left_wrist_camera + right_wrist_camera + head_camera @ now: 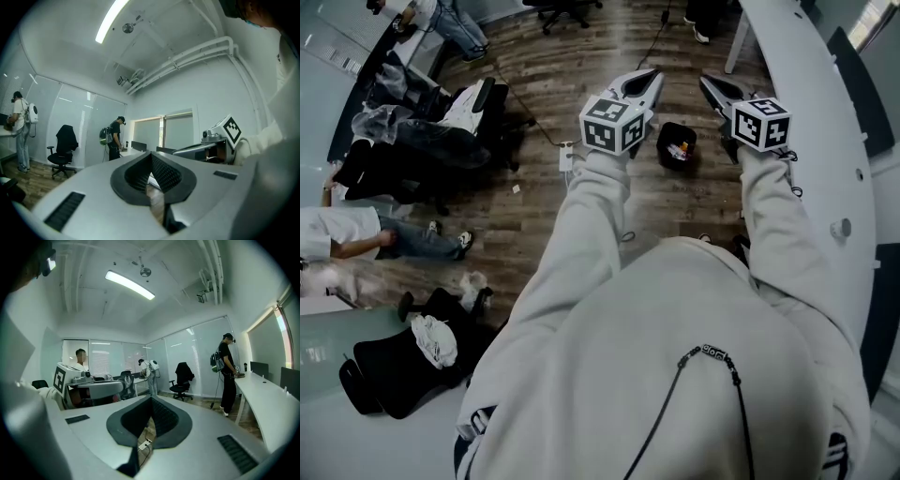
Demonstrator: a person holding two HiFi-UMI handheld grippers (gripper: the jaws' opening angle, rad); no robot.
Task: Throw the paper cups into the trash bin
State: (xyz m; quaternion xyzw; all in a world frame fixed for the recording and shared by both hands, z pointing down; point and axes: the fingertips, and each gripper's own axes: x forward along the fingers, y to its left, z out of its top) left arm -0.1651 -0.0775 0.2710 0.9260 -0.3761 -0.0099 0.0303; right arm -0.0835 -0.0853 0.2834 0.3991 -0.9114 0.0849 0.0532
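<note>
Down on the wood floor (534, 84): black trash bin (677, 147), with small pale bits inside, too small to name as cups. Just left of the bin, left gripper (645, 82), jaws pressed together on nothing; just right of it, right gripper (712, 92), likewise closed and empty. Further right of the bin, curved white desk (825, 141); further left, white power strip (566, 156).

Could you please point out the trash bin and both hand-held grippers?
trash bin (662, 142): head view, left rim.
left hand-held gripper (649, 77): head view, closed jaw tips.
right hand-held gripper (707, 86): head view, closed jaw tips.
</note>
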